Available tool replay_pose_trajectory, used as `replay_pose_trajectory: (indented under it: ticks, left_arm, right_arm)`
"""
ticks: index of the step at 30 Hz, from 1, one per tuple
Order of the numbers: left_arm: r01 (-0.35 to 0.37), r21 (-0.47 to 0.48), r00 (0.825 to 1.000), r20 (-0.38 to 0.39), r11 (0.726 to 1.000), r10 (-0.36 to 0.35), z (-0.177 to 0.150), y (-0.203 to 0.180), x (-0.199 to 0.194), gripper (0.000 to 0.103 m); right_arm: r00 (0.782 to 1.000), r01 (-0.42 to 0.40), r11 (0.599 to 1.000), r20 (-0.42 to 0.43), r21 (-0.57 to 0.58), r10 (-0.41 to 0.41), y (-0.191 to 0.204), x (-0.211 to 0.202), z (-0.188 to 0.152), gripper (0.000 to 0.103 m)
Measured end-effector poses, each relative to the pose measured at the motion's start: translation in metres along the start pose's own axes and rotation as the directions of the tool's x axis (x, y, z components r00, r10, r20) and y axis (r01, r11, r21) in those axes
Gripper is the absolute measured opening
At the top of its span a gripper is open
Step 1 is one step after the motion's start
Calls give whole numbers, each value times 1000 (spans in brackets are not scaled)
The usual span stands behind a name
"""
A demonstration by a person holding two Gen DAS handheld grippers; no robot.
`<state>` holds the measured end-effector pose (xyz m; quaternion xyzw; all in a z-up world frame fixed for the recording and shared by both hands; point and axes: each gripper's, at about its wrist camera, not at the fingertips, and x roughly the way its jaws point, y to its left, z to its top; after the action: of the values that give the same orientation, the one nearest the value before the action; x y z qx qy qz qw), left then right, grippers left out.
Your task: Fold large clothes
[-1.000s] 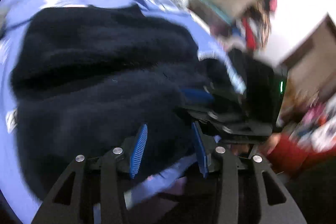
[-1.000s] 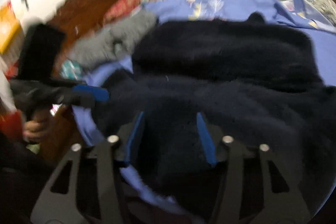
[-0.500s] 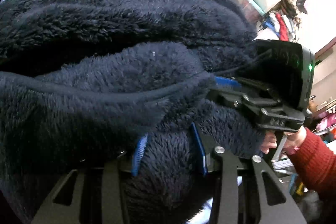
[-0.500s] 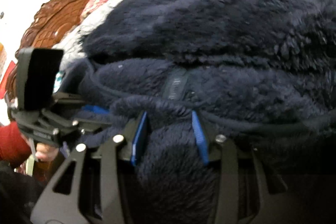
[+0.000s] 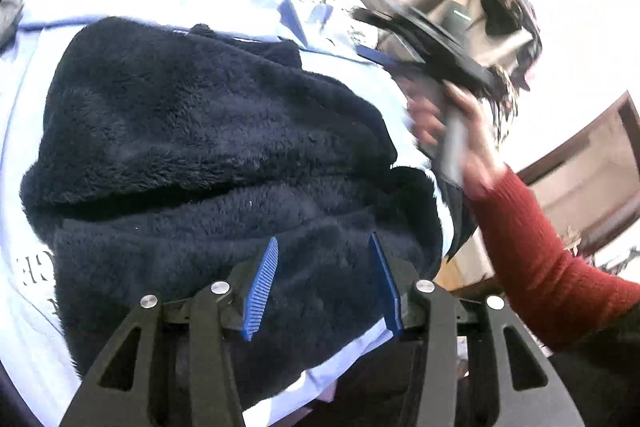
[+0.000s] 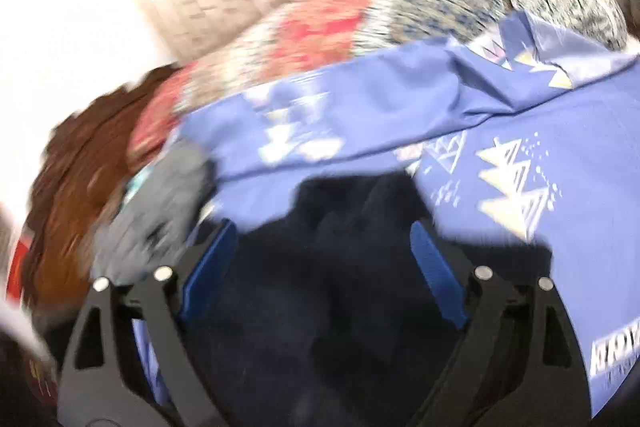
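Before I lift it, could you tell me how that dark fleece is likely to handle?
The fleece will probably flop and sag, since it lies in soft rolled folds. Its thick pile suggests bulk and decent grip. Pushed across the blue sheet, it would likely bunch rather than slide flat.

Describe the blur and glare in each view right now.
Left wrist view: the fleece garment is fairly sharp, the right gripper and hand smear with motion, the upper right is blown out. Right wrist view: everything is motion-blurred, with white glare upper left.
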<state>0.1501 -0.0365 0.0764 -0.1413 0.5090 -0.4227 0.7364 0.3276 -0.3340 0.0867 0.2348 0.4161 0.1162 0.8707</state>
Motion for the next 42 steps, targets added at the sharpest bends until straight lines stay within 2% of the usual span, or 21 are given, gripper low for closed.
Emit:
replay_pose_trajectory:
  ticks: [1,2,3,4,6,7,8,10,11,13,17,20,23,27,28,30,32,36,38,40,42]
  left_arm:
    - [3,-12,1000,1,1000,-3,-2,1,1,68]
    - [7,-34,1000,1,999,-7,-8,2,3,68]
    - [13,-56,1000,-1,998,-13,-12,-4,12,68]
    - [22,-78,1000,-7,997,-22,-19,2,11,68]
    - [29,-125,999,-29,992,-33,-33,13,12,69]
    - [21,-151,999,-47,988,-28,-43,19,14,69]
    - [12,-162,998,-59,987,-22,-49,23,15,69]
    - [-9,-181,997,-79,983,-5,-58,32,16,69]
    - [-9,-194,997,-80,981,-6,-61,36,14,69]
    - [19,-230,997,-63,973,-34,-63,44,10,69]
    - [35,-234,999,13,972,-33,-59,42,-7,69]
    - [57,-219,995,97,974,-36,-59,34,-35,69]
    - [56,-222,986,169,973,-19,-65,31,-64,71]
    - [51,-221,968,251,974,7,-78,24,-102,77]
    - [49,-220,964,266,974,12,-81,23,-109,78]
    - [53,-222,956,294,974,15,-84,18,-125,84]
    - [48,-216,950,310,975,22,-80,14,-136,86]
    - [64,-181,938,347,981,2,-72,-2,-150,90]
    - [84,-173,937,349,981,-19,-68,-9,-150,91]
    - [135,-156,936,344,978,-74,-60,-17,-150,92]
    - [140,-121,936,339,983,-91,-43,-29,-150,92]
  right_arm:
    - [997,60,998,-43,-7,-60,0,26,12,85]
    - [983,167,985,-72,-47,-170,2,51,20,85]
    - [944,299,947,-111,-118,-312,-1,80,24,85]
    - [914,346,927,-174,-144,-368,-7,105,24,85]
    - [892,304,949,-327,-77,-313,-31,135,13,83]
    - [888,295,954,-353,-60,-297,-35,142,7,62]
    - [893,290,955,-339,-70,-296,-35,143,4,32]
    - [941,220,969,-238,-114,-241,-21,121,2,19]
    - [953,196,970,-204,-144,-223,-11,108,1,18]
    - [980,128,956,-117,-263,-163,18,67,-9,17]
    - [999,27,884,-5,-467,-34,68,-20,-53,17]
    - [997,-20,812,53,-583,63,96,-86,-107,17]
    - [995,-6,723,68,-691,74,112,-136,-192,17]
    - [995,102,636,85,-765,-58,109,-155,-289,17]
    - [992,128,627,93,-769,-89,105,-157,-308,17]
    - [987,162,640,111,-751,-120,94,-155,-332,17]
    - [980,197,643,137,-740,-143,88,-151,-347,18]
    - [959,282,620,226,-732,-168,85,-145,-369,23]
    - [954,300,595,243,-745,-177,86,-141,-373,31]
    - [946,324,539,259,-777,-196,87,-137,-381,32]
    - [950,312,544,243,-779,-196,86,-137,-378,32]
